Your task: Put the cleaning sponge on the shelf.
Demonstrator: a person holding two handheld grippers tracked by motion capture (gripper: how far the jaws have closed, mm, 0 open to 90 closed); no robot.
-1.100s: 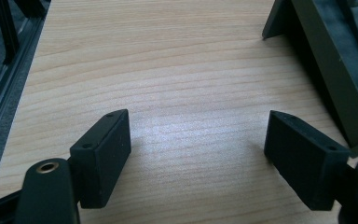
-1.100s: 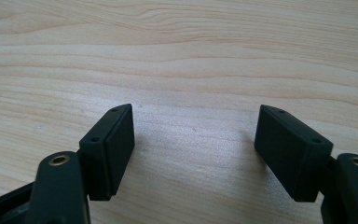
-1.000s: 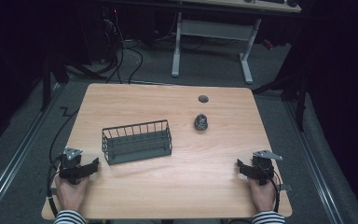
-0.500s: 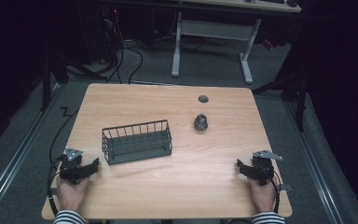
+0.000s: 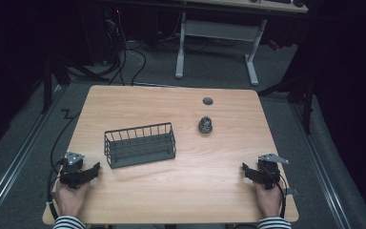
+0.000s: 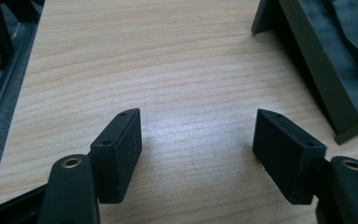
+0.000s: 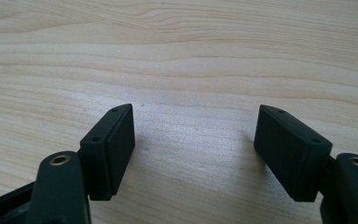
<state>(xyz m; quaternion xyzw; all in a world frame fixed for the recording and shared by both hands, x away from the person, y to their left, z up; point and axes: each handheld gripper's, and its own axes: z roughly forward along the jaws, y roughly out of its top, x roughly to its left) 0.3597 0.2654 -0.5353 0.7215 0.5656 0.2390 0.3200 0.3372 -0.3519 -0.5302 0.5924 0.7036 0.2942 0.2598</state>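
Since the earlier frame my left hand-held gripper point(image 5: 91, 171) has just been closing a little; nothing sits between its jaws, which stand apart over bare tabletop point(image 5: 181, 200). Both hands otherwise unmoved. Right hand-held gripper point(image 5: 248, 171) likewise partly open, empty. Wire basket point(image 5: 140, 144) lies just beside the left one; small dark lump point(image 5: 205, 125) rests beyond, well apart. Judged: still pre-reach. Next move calls for extending toward the lump, jaws wide enough.

A wire basket point(image 5: 140, 145) stood on the table point(image 5: 181, 200), left of its middle. To the basket's right and a little behind lay a small round object point(image 5: 205, 125), with a disc point(image 5: 208, 100) farther behind that. The left gripper point(image 5: 91, 171) rested just before the basket's left end, and the right gripper point(image 5: 246, 170) well to the basket's right, near the front edge.
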